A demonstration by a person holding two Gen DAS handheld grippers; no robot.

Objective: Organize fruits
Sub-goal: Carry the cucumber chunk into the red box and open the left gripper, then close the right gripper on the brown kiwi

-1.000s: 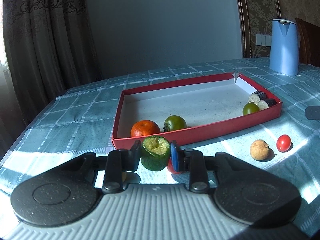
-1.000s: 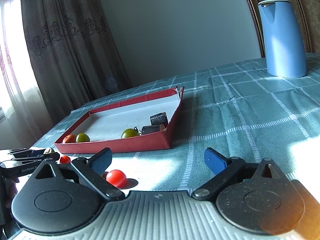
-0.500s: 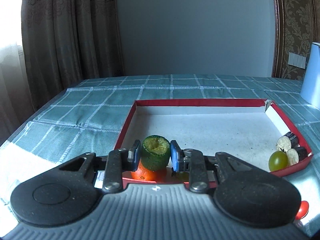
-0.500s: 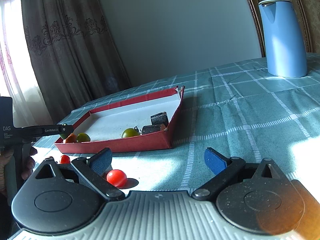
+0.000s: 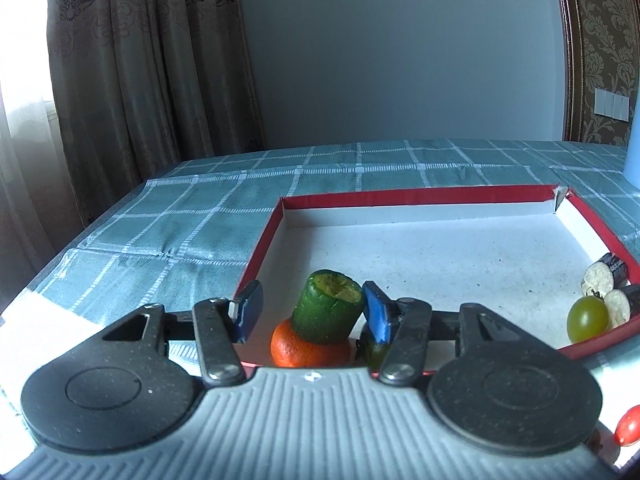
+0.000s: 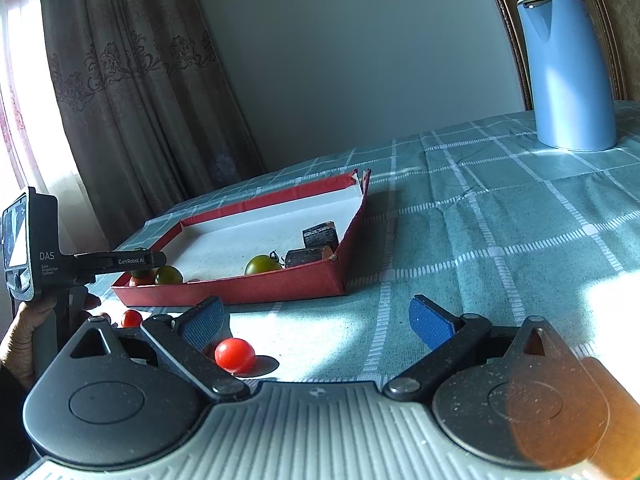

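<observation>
A red tray (image 5: 416,195) with a white floor lies on the checked tablecloth. My left gripper (image 5: 312,312) is open over its near left corner. The green cucumber chunk (image 5: 326,312) sits between the jaws, tilted on an orange (image 5: 308,350), touching the right pad. A dark green tomato (image 5: 374,354) lies beside them. A green grape (image 5: 588,318) and two eggplant pieces (image 5: 604,280) lie at the tray's right side. My right gripper (image 6: 316,320) is open and empty above the cloth, a red cherry tomato (image 6: 235,355) near its left finger.
A blue kettle (image 6: 566,72) stands at the back right of the table. Another red cherry tomato (image 6: 131,318) lies in front of the tray (image 6: 248,292), near the hand holding the left gripper (image 6: 120,262). A red tomato (image 5: 628,426) lies outside the tray. Curtains hang to the left.
My left gripper carried the cucumber chunk from the cloth over the tray's near corner, then opened its jaws. The chunk now rests on the orange. My right gripper stayed still.
</observation>
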